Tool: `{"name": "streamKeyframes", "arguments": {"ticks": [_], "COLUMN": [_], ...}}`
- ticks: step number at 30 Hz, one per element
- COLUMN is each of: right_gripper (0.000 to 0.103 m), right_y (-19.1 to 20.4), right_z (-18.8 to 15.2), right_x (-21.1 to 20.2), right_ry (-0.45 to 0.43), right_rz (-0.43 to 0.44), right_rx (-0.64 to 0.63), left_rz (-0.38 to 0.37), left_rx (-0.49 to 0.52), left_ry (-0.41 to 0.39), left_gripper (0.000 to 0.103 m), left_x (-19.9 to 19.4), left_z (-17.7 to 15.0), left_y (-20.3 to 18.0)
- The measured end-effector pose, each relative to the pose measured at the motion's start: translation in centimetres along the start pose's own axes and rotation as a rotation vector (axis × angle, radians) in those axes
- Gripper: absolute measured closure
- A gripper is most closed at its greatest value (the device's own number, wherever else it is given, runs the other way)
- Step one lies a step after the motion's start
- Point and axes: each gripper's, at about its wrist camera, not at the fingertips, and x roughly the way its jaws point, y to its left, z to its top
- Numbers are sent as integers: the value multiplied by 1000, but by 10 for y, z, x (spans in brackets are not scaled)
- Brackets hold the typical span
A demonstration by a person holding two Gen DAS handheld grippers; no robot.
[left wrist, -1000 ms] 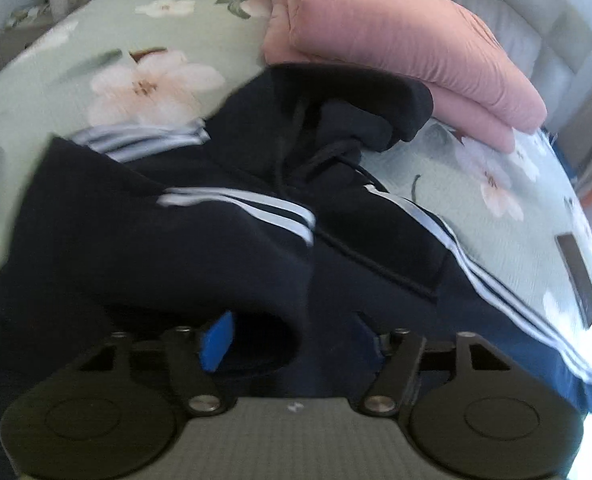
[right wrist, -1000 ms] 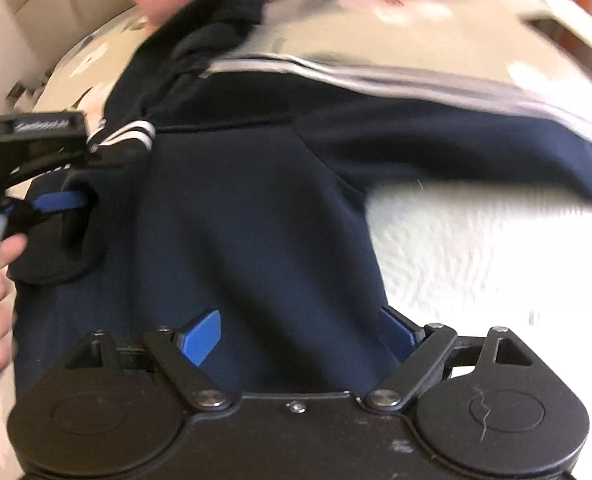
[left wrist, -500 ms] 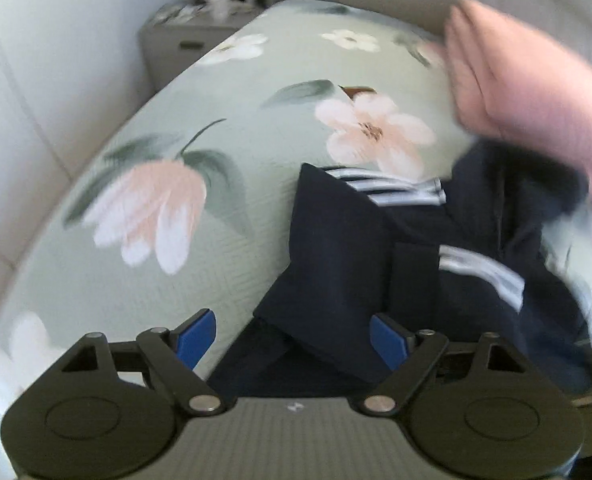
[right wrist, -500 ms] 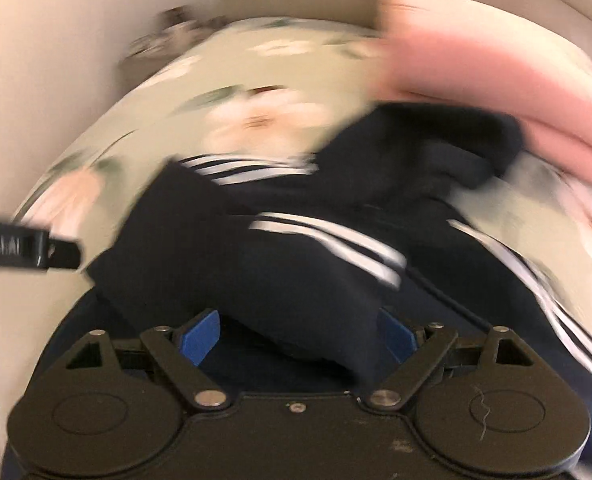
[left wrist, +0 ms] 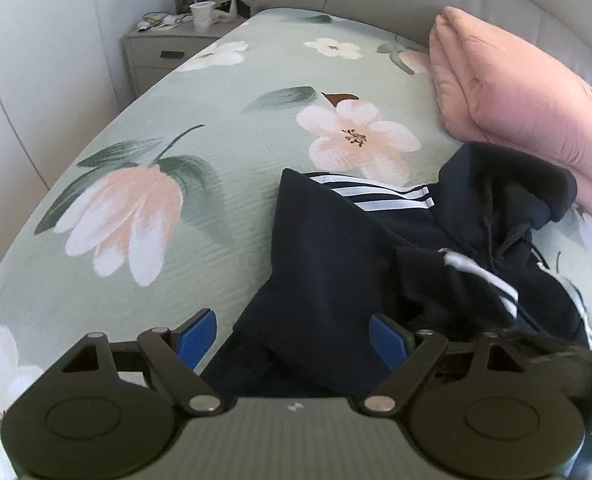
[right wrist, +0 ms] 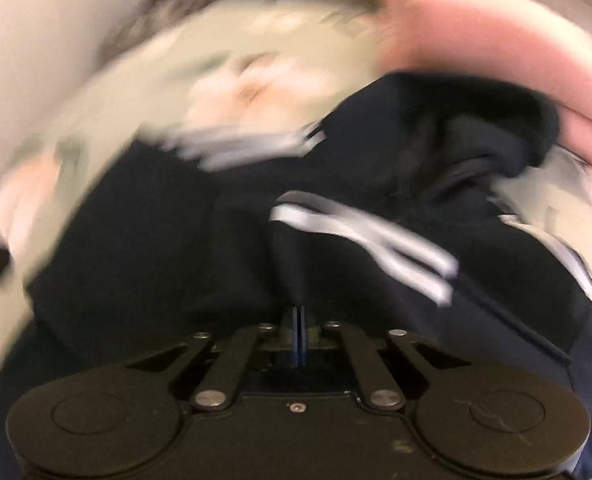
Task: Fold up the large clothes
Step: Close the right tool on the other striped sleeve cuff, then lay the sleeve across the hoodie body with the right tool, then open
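Navy hoodie (left wrist: 336, 264) soft, floppy; grip hem. Right hand-held gripper (right wrist: 298, 320) just closed, pinching its fabric; left hand-held gripper (left wrist: 292, 334) wide, empty.

left gripper (left wrist: 292, 336) jaws wide apart, right gripper (right wrist: 298, 320) jaws just snapped together

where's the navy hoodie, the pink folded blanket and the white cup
navy hoodie (left wrist: 328, 264), left wrist view, flat dark body panel
pink folded blanket (left wrist: 516, 96), left wrist view, top fold
white cup (left wrist: 202, 16), left wrist view, its side wall
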Motion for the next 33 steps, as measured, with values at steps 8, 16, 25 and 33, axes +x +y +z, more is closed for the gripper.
{"name": "streamKeyframes", "arguments": {"ticks": [8, 16, 25, 33], "right_gripper": [102, 91, 19, 14], "right_y": [-108, -194, -218, -215], "right_z": [-9, -100, -110, -127], "right_x": [-89, -77, -79, -76], "right_ry": [-313, -214, -233, -376], "right_rz": [124, -15, -10, 219], "right_rx": [446, 801, 922, 1102], "left_rz": [-1, 16, -5, 8], "left_rx": [2, -7, 31, 64], "left_ry": [-2, 55, 61, 71], "left_gripper": [18, 20, 20, 20], "left_x": [19, 43, 48, 55], "left_z": [-4, -13, -19, -23], "left_y": [6, 7, -7, -17]}}
